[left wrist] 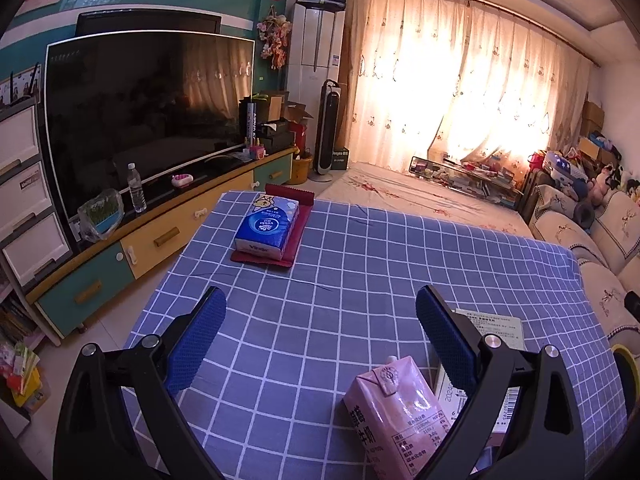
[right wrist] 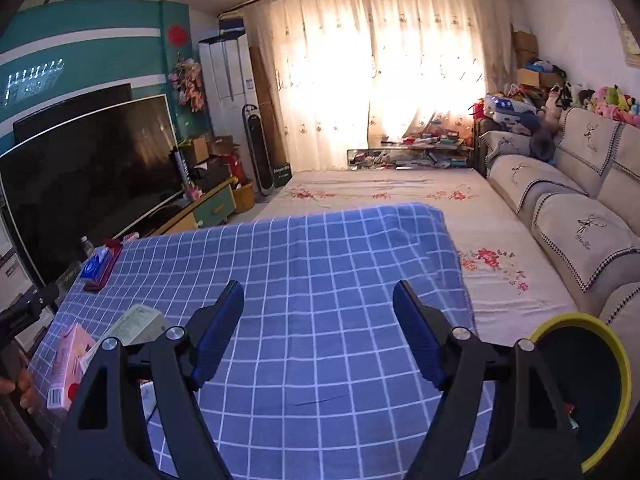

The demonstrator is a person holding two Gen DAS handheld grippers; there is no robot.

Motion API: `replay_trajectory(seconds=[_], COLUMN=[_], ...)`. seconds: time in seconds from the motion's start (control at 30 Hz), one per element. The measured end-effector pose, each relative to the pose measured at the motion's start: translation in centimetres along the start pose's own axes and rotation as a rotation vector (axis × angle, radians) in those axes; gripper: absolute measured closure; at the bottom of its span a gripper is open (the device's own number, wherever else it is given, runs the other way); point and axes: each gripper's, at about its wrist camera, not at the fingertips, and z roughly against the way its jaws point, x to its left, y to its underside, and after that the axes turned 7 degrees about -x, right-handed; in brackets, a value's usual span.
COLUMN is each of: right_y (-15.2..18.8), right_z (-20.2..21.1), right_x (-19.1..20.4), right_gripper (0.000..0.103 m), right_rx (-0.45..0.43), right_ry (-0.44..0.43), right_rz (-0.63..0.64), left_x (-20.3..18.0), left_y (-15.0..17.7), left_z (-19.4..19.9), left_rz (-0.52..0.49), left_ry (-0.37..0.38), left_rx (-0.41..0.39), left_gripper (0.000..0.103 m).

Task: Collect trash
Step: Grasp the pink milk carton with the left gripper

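A pink drink carton [left wrist: 394,412] lies on the blue checked tablecloth [left wrist: 340,264], low between the fingers of my left gripper [left wrist: 320,316], nearer the right finger. The left gripper is open and empty. White printed papers [left wrist: 494,326] lie behind and beside the carton. In the right wrist view the carton [right wrist: 68,364] and papers [right wrist: 138,322] lie at the left, beside my right gripper [right wrist: 318,308], which is open and empty above the cloth. A yellow-rimmed bin [right wrist: 592,384] stands at the table's right edge, by the right finger.
A blue tissue pack [left wrist: 268,226] on a red mat [left wrist: 294,236] lies at the table's far left. A TV [left wrist: 148,116] on a low cabinet [left wrist: 152,236] lines the left wall. A sofa [right wrist: 568,208] runs along the right. A flowered cloth [right wrist: 384,194] covers the surface beyond.
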Motion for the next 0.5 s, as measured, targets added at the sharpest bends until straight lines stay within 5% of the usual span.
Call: replay_trajectory(seconds=[0.3,0.5], right_y=[0.4,0.1], right_z=[1.4,1.9], right_x=[-0.1,-0.7], right_gripper=[0.026,0.025], right_rx=[-0.006,-0.016], right_ry=[-0.024,-0.032], right_rz=[0.002,-0.034], left_x=[-4.1,-5.4], left_y=[2.6,6.5], left_z=[6.1,7.3], left_rz=[-0.045,-0.068], left_ry=[0.006,-0.013], left_rx=[0.045,0.154], left_gripper=[0.009,0.009])
